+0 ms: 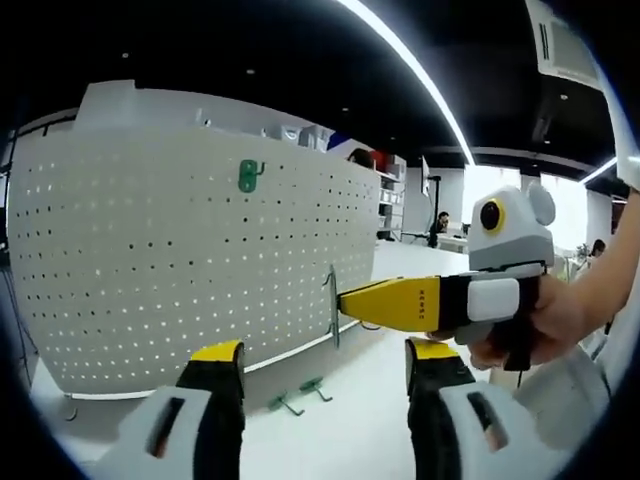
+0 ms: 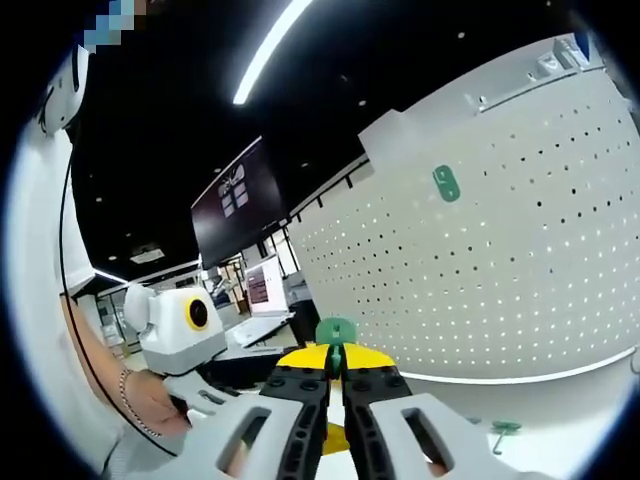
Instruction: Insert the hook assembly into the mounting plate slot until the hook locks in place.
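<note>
Two grippers are up in front of the pegboard point(image 1: 190, 250), and the right gripper point(image 1: 345, 300) is the one doing the work: its yellow jaws are pinched narrow on a green hook point(image 2: 336, 335), held edge-on near the board's lower right corner. In the right gripper view the hook's round head pokes up just past the closed tips of that gripper point(image 2: 338, 375). The left gripper point(image 1: 325, 375) hangs lower with its jaws wide apart and nothing between them, so it looks like a spare hand for now. My take on doing this step well: square the hook's back to the board before pushing, pick a row of holes and come in straight, then press down or in until it seats, because a tilted entry will probably just skate off the white face. I'd also keep the grip low on the hook so the prongs stay free. One hook point(image 1: 248, 176) already sits near the board's top edge, a decent reference for how a seated one should look. Two more hooks point(image 1: 300, 393) lie on the table point(image 1: 350, 430) just below the board's bottom edge. What I can't make out: the prongs on the held hook are hidden behind the jaws, the hook reads as a thin sliver in the left gripper view, and whether it touches the board yet is anybody's guess.
</note>
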